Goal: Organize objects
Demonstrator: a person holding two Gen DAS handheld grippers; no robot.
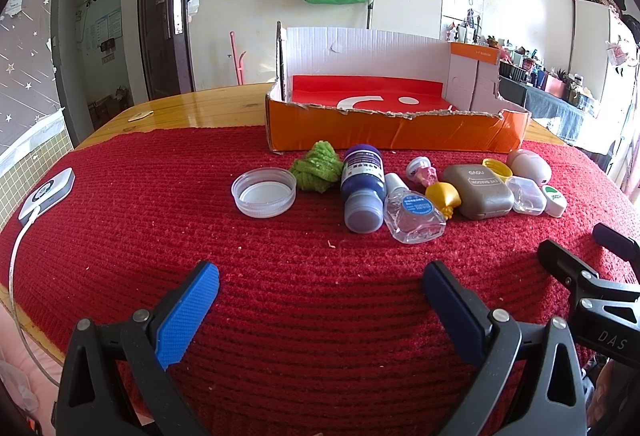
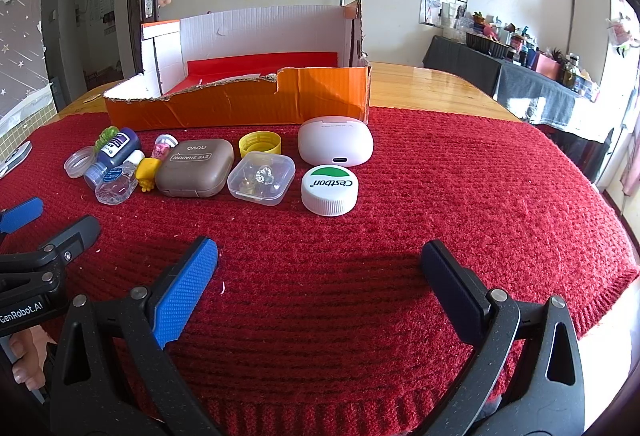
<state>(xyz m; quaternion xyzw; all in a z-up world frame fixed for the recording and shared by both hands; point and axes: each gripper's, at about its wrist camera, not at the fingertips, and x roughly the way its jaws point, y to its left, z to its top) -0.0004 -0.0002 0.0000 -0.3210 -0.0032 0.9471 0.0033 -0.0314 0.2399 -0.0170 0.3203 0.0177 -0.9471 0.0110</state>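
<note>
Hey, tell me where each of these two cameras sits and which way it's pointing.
Left wrist: sits on the left gripper, angled down over the red mat toward the purple bottle; its open fingers show.
Right wrist: sits on the right gripper, facing the white cap; its open fingers and a hand show.
Shared: the orange box, brown case, each other's gripper.

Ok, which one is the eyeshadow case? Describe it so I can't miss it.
Start at the orange cardboard box on the red knitted mat. In the row before it lies the eyeshadow case, between a yellow toy and a clear plastic box: the only brown, rounded, lettered case.
</note>
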